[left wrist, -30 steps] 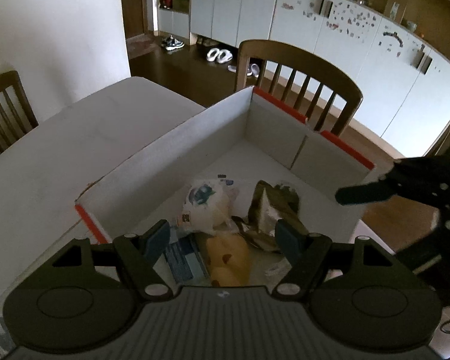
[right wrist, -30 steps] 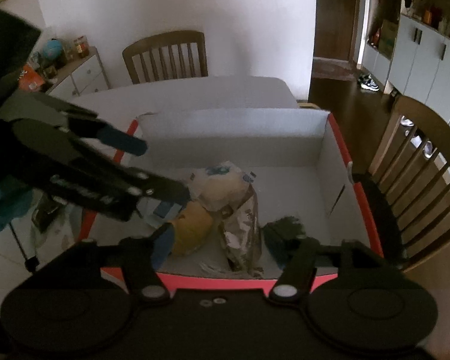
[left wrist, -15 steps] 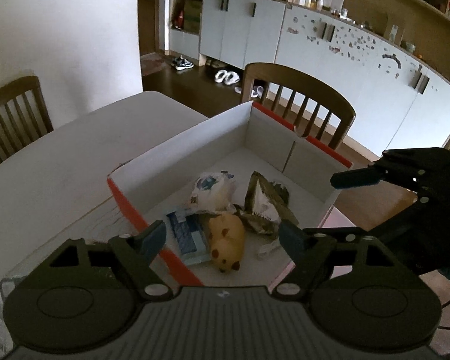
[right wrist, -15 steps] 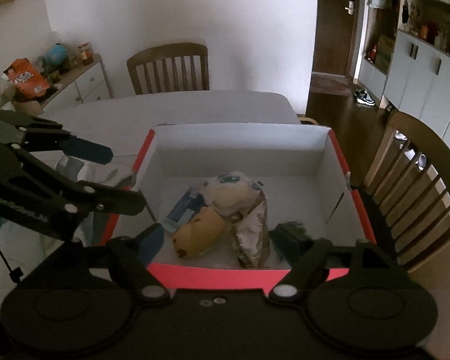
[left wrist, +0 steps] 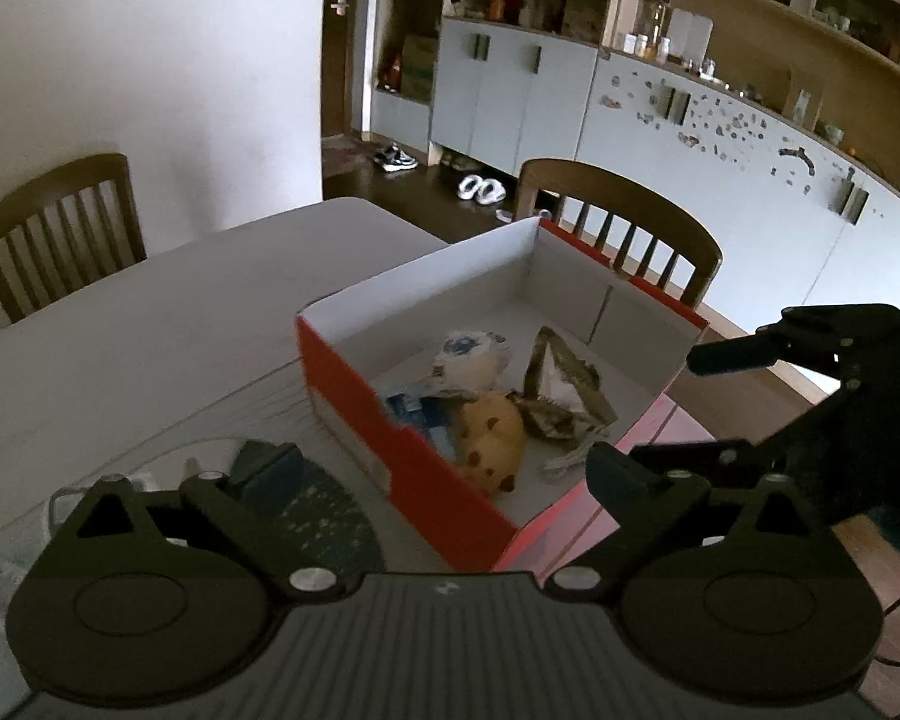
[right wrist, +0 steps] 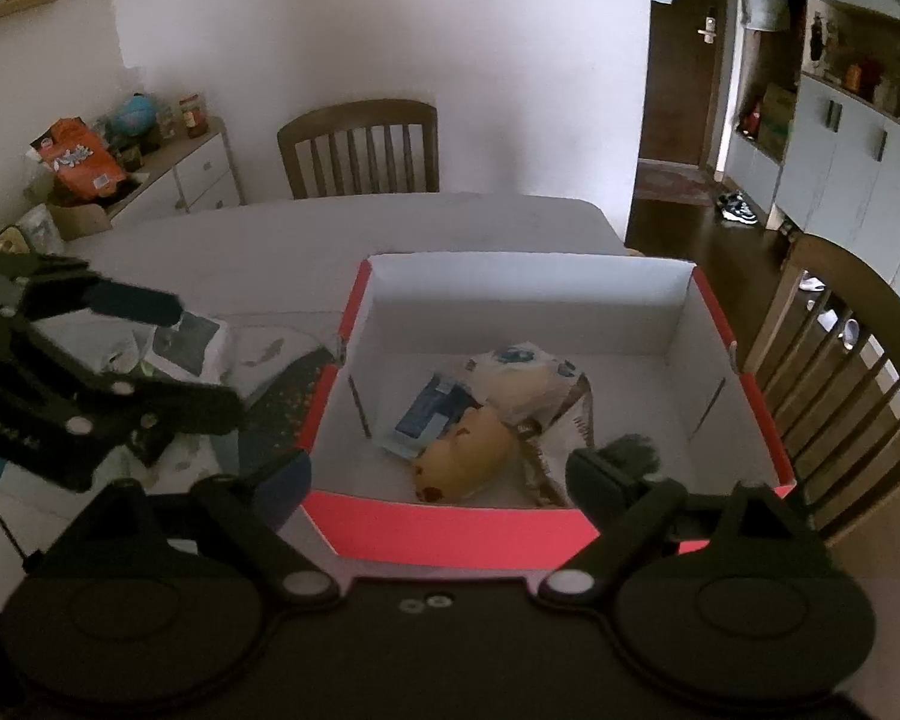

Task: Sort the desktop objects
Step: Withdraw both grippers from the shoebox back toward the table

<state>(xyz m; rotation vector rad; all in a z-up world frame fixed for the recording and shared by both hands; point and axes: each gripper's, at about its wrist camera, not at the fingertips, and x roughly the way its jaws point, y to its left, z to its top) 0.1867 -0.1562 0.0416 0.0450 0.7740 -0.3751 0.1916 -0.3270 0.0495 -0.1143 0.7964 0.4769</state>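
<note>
A red box (right wrist: 450, 531) with white inner walls is sitting open on the table, holding four things bunched near its front wall. A yellow plush toy (right wrist: 465, 468) is lying on its side closest to that wall. A blue packet (right wrist: 429, 411) is lying flat behind it. A pale wrapped bun (right wrist: 522, 378) is resting further in, with a crumpled brown-and-white wrapper (left wrist: 561, 390) leaning beside the toy.

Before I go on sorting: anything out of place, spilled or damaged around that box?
Nothing spilled or visibly damaged. The red box sits upright with the yellow plush toy, blue packet and wrappers heaped loosely inside. Some items still lie on the table, outside the box beside its left wall.
</note>
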